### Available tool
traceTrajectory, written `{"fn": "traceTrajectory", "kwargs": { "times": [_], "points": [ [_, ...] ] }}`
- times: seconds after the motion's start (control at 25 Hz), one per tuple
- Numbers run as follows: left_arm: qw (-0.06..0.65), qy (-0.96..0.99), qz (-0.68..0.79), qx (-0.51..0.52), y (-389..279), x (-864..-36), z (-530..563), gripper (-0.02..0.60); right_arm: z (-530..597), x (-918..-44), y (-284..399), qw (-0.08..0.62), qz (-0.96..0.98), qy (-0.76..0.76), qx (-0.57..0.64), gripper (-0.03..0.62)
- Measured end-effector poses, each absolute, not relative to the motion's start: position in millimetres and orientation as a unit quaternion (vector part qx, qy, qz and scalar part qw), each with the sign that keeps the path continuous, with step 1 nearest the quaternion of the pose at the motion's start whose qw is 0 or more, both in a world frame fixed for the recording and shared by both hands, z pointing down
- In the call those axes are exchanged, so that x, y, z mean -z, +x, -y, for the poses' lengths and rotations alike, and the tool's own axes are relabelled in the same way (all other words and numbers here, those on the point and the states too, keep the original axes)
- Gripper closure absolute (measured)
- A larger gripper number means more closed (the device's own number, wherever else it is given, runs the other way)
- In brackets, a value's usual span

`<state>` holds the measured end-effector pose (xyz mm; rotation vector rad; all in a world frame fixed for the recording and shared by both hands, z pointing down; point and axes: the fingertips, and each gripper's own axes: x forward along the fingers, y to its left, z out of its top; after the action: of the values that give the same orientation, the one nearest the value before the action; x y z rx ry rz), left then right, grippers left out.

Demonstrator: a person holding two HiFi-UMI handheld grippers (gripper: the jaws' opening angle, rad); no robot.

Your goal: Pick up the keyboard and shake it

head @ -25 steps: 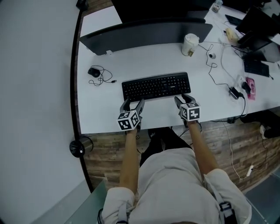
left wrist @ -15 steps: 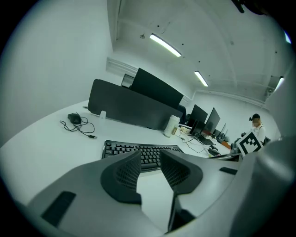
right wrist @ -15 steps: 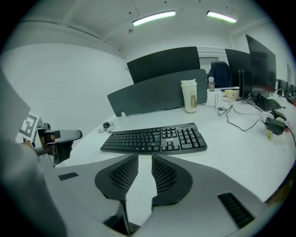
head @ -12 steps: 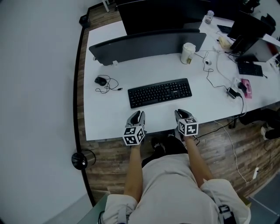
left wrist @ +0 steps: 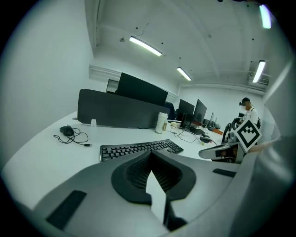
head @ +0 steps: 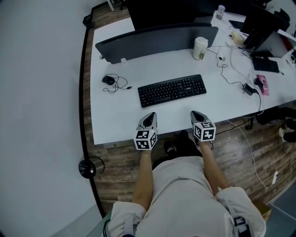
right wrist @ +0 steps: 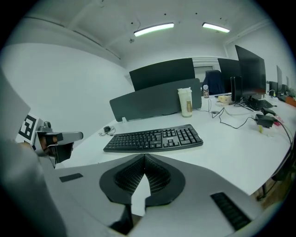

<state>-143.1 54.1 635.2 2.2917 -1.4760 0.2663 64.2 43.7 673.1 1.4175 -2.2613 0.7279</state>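
Head view: left gripper [head: 150, 115] and right gripper [head: 194, 114] are backing off from the flat black keyboard [head: 172, 90], which is lying mid white table [head: 115, 118], well clear of both.
Left gripper view: jaws have just been closing and are now clenched, empty.
Right gripper view: same, clenched on nothing.
Judgement: no grasp is happening, so no shake is under way.

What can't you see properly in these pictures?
Letters on the flat black keyboard: too small in every view.
Contents of the white lidded cup: hidden by its lid and wall.
Small pink thing near the white desk's right end, head view: too small to name.
Black monitor's top, head view: cut off by the picture's edge.
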Motion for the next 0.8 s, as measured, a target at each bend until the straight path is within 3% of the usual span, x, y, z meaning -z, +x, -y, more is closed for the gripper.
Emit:
{"fn": "traceTrajectory", "kwargs": {
  "times": [0.8],
  "points": [
    [0.201, 0.822, 0.525, -0.091, -132, -635, -48, 0.566, -40, -655, 80, 0.178, 0.806, 0.516, -0.229, 0.556]
  ]
}}
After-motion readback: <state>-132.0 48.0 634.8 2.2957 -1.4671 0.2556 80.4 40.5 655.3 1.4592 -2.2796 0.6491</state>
